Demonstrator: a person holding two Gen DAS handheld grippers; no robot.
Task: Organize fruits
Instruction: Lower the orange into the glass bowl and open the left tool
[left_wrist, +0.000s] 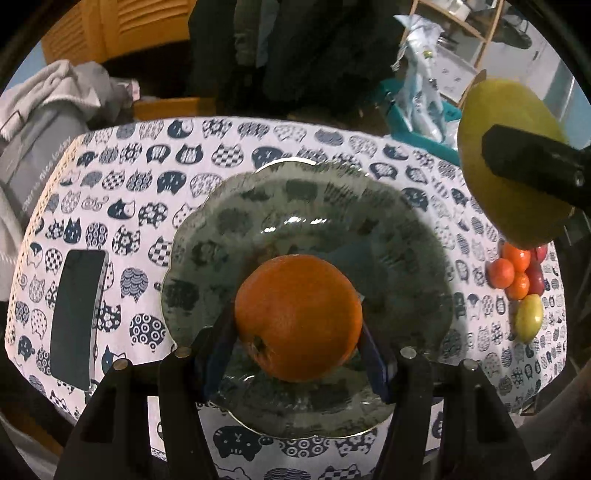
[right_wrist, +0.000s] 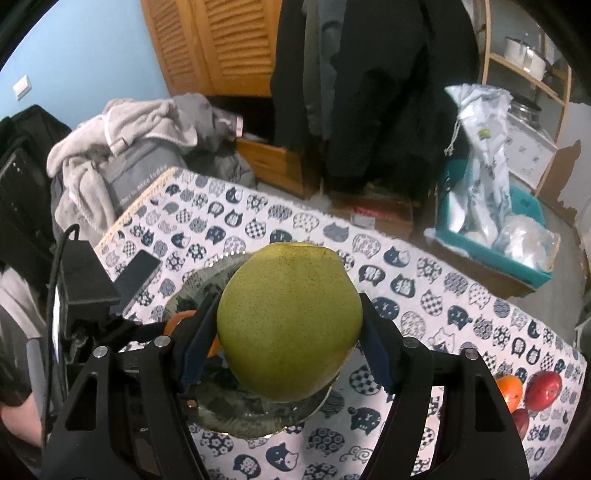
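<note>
Left gripper (left_wrist: 298, 354) is clamped on an orange (left_wrist: 298, 317) — the fruit sits square between the two fingers (left_wrist: 218, 347), pads pressed against its sides, stem scar facing the camera. It is held over the near half of a dark scalloped glass plate (left_wrist: 258, 206) on the cat-print tabletop (left_wrist: 147, 177); whether the orange touches the plate or hangs just above it is hard to say from this angle.

Right gripper (right_wrist: 290, 332) holds a big green pomelo-like fruit (right_wrist: 290, 325), wedged between its fingers (right_wrist: 376, 350) and bulging well past them. In the right wrist view it hangs above the same plate (right_wrist: 221, 417), with a sliver of the orange (right_wrist: 177, 319) showing at the plate's left beside the other gripper. From the left wrist view the green fruit (left_wrist: 517, 162) is up at the right, one black finger across it, clear of the tabletop.

Loose fruit waits at the right edge of the tabletop — a cluster of small oranges (left_wrist: 511, 271), red apples (left_wrist: 535, 275) and a small yellow-green fruit (left_wrist: 529, 317) just beside them. A dark phone (left_wrist: 75, 317) lies flat left of the plate, well apart from the fruit.
</note>
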